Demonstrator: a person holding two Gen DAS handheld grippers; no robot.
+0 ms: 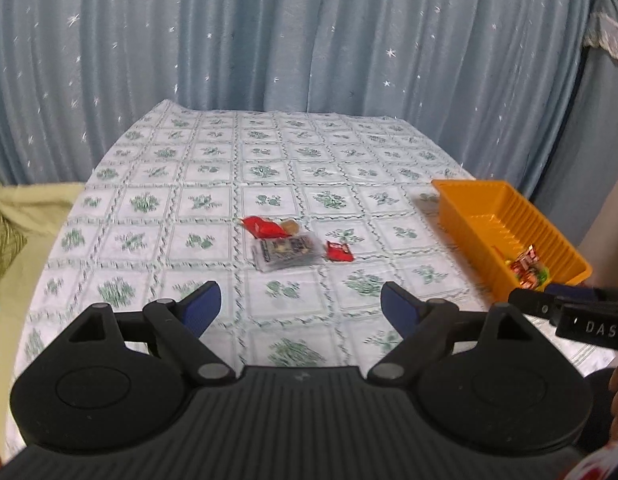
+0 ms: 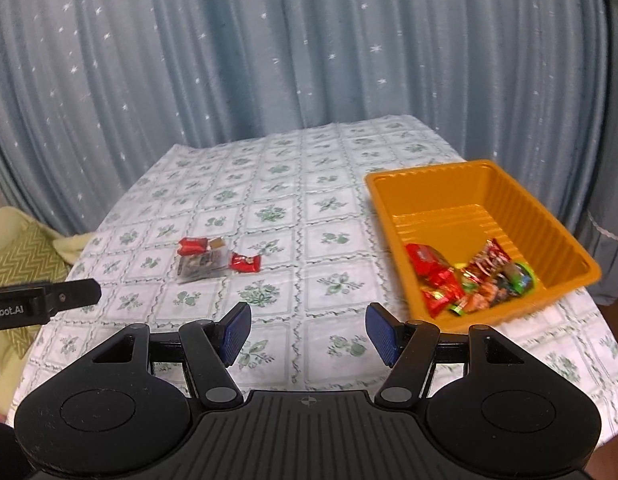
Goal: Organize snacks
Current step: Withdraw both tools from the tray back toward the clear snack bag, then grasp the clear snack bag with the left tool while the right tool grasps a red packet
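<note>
In the left wrist view the left tongs (image 1: 301, 306) fill the bottom of the frame, their blue pads (image 1: 203, 306) spread wide apart with nothing between them, only the flowered cloth of the desk (image 1: 269, 152) below. Just above them, near the middle of the frame, lies a small cluster of loose snacks: a red packet (image 1: 263, 227) at the upper left of the cluster, a clear wrapper with dark contents (image 1: 287, 255) touching it below, a small tan piece (image 1: 290, 225) at the clear wrapper's top edge, and a smaller red packet (image 1: 339, 251) just to the right, slightly apart from the others. At the right edge of the frame sits an orange tray (image 1: 469, 200), with a few bright wrappers (image 1: 527, 268) showing in its near corner. Part of the other tool pokes in from the lower right, in front of that tray.

In the right wrist view the right tongs (image 2: 309, 334) are at the bottom, also open and empty, though less wide. The orange tray (image 2: 429, 184) takes up the right of the frame, resting on the desk (image 2: 269, 184); a heap of snacks (image 2: 469, 276) in red, orange and green wrappers lies in its near right corner, the far part of its floor bare. The loose cluster (image 2: 213, 258) sits left of centre, well apart from the tray. A black arm of the left tool enters from the left edge. A pale blue curtain (image 2: 269, 40) with small white stars hangs behind the desk in both views.
</note>
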